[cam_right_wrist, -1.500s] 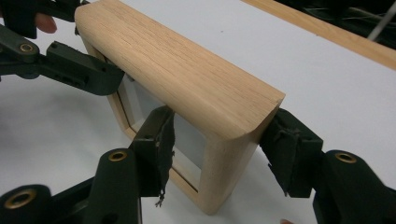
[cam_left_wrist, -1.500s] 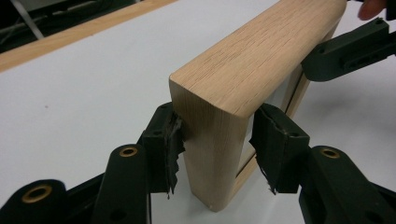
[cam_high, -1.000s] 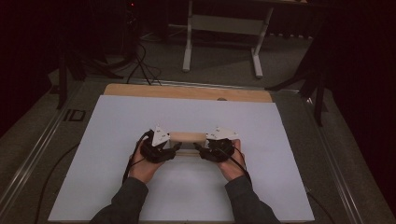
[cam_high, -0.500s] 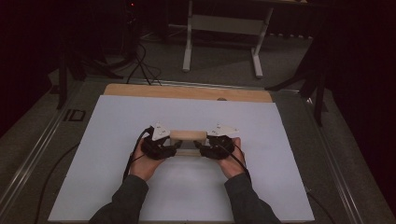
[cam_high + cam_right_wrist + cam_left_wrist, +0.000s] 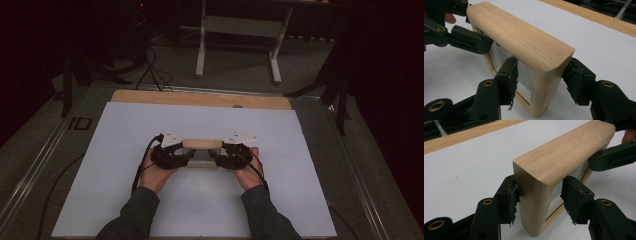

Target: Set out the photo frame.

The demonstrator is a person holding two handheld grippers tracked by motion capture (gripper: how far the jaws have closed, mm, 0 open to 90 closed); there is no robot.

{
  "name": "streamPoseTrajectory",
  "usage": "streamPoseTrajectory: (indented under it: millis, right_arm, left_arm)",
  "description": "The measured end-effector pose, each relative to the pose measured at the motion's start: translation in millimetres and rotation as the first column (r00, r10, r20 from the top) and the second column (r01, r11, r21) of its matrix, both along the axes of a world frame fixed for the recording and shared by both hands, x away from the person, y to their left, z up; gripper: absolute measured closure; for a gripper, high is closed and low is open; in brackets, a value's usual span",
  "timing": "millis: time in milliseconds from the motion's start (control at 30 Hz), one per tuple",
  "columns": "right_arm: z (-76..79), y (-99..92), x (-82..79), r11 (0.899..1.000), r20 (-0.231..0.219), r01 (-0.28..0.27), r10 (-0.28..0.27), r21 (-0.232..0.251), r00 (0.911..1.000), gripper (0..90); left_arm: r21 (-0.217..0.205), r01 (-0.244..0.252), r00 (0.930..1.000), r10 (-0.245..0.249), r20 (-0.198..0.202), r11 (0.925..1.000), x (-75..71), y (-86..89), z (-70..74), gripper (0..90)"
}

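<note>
While the broad white sheet (image 5: 125,200) covers most of the light wooden tabletop (image 5: 200,98), leaving just a strip of bare wood along the far edge, the work sits near the middle of it, close to the person's side. That work is a chunky, light oak picture frame with rounded corners and a pale grey inner panel (image 5: 202,152), standing upright on its lower edge on the sheet.

At its left end the left gripper (image 5: 537,197) has its jaws half spread, their torn black pads (image 5: 512,197) pressed against the front and back faces of the frame's side member. At the other end the right gripper (image 5: 540,80) does the same, pinching the opposite side member between its pads (image 5: 511,77).

Both ends look firmly clamped, so the grasp appears done. Judging by the frame's lower edge, which seems to rest on the sheet in the gripper views, the lift or shift has not begun; carrying the frame somewhere and setting it down seems to be what remains.
</note>
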State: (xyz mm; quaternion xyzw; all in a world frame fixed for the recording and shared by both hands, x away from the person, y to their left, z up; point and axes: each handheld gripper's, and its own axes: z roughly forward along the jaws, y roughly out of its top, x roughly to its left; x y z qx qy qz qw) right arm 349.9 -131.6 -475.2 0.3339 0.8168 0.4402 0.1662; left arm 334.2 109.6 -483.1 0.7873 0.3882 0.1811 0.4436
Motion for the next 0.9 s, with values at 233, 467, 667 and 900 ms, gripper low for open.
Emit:
streamPoseTrajectory:
  millis: [233,467,667,900]
  right_arm:
    - [-2.2,0.6,2.5,1.000,-0.002,0.014,-0.014,0.015,0.9999,45.2]
    - [-3.0,0.9,4.2,1.000,-0.006,0.018,-0.017,0.020,0.9998,45.0]
    - [-4.2,0.5,7.4,0.999,-0.016,0.023,-0.022,0.035,0.9996,44.9]
    - [-6.0,1.1,10.9,0.998,-0.023,0.032,-0.031,0.046,0.9993,44.3]
  left_arm:
    - [-0.016,-0.013,0.9999,0.013,-0.006,0.9998,2.0,0.6,-1.2,47.3]
    - [-0.026,-0.024,0.9996,0.023,-0.013,0.9994,3.2,0.4,-1.4,47.2]
    - [-0.050,-0.039,0.9991,0.038,-0.018,0.9980,5.9,0.2,-3.0,46.2]
    - [-0.067,-0.052,0.9985,0.051,-0.022,0.9964,8.2,-0.6,-4.4,45.5]
